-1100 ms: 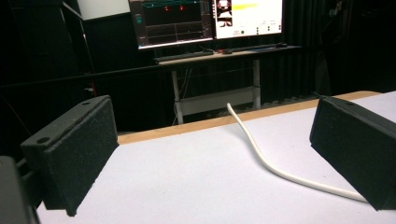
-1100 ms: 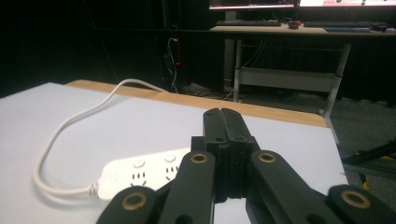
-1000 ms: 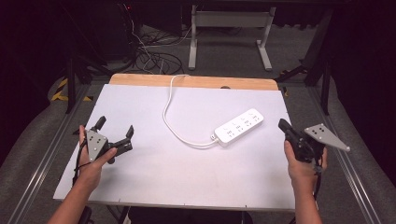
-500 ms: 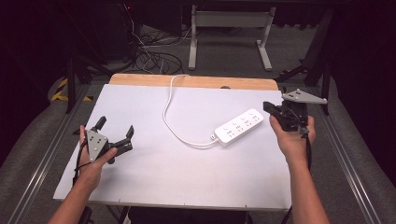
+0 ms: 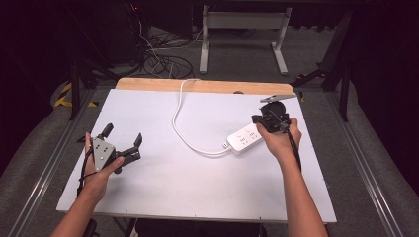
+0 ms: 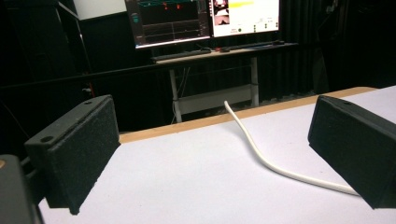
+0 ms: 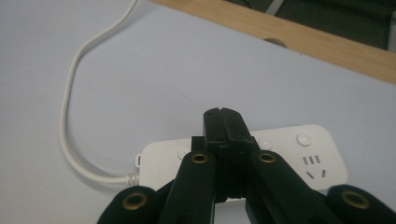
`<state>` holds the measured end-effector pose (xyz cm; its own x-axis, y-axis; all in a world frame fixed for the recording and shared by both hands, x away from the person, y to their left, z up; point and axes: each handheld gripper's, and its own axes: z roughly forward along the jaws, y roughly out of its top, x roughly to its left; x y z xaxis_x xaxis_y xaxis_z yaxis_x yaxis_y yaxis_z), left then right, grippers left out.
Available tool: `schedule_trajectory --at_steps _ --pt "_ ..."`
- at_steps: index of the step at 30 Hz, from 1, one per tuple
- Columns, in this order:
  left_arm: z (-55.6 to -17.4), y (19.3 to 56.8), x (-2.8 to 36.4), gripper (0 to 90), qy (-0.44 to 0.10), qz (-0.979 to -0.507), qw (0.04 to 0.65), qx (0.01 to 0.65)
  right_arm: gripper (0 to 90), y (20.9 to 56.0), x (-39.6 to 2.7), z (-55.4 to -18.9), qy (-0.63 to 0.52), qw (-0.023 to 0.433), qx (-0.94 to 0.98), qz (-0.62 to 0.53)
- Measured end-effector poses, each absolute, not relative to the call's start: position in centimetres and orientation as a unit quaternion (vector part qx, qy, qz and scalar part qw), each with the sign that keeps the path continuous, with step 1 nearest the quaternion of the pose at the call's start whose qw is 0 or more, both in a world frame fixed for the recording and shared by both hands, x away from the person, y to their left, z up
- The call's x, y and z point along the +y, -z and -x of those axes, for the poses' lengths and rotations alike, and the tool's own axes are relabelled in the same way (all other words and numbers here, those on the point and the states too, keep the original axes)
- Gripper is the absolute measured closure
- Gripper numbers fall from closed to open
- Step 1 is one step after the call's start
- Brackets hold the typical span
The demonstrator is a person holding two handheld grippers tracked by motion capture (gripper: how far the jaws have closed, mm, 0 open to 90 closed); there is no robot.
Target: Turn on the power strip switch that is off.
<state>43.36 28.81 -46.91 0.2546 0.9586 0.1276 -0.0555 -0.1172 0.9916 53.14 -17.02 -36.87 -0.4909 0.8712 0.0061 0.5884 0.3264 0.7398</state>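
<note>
High view: one power strip [image 5: 245, 139] with one cord [image 5: 179, 118]; right gripper [image 5: 269, 121] jaws clenched empty above it, left gripper [image 5: 121, 143] jaws spread.

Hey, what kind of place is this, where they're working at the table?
Probably a lab or recording workspace: monitors showing graphs on a desk behind, loose cables on the floor, dark surroundings around a white table.

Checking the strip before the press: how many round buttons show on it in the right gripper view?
3: on the power strip, one left of the shut right gripper, two to its right. The jaws may hide more.
</note>
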Motion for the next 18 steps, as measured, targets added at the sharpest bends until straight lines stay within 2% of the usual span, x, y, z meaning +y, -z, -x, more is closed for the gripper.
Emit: schedule_trajectory --at_steps 18 --pt "-43.3 47.0 28.8 3.3 -0.469 -0.587 0.535 0.386 90.0 42.5 -12.8 -56.6 -0.256 0.145 0.832 -0.471"
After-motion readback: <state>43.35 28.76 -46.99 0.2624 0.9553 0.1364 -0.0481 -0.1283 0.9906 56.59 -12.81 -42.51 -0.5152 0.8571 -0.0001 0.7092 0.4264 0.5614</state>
